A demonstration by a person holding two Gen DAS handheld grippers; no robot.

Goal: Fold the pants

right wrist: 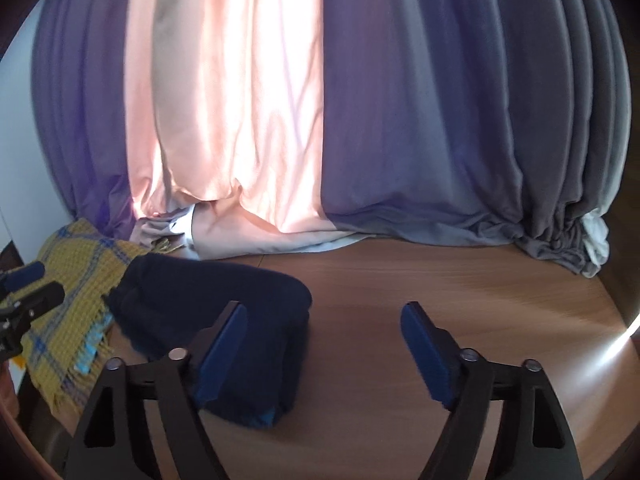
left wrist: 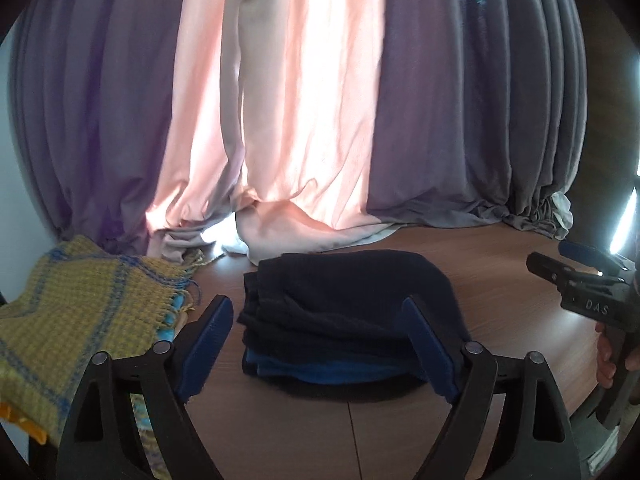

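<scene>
The dark navy pants [left wrist: 344, 280] lie folded into a thick stack on the wooden table [left wrist: 500, 280], with a blue layer showing at the near edge. My left gripper [left wrist: 316, 302] hovers open just short of the stack, nothing between its blue pads. My right gripper [right wrist: 324, 306] is open too, over bare table to the right of the pants [right wrist: 208, 292]; its left finger overlaps the stack in the picture. The right gripper [left wrist: 550, 254] also shows at the right edge of the left wrist view, held by a hand [left wrist: 604, 356]. The left gripper [right wrist: 34, 280] shows at the far left of the right wrist view.
A yellow woven blanket with blue stripes [left wrist: 80, 304] lies left of the pants, fringe toward them. Purple, pink and grey curtains [left wrist: 304, 120] hang behind and bunch on the table's far edge. Bare wood [right wrist: 440, 272] stretches right of the stack.
</scene>
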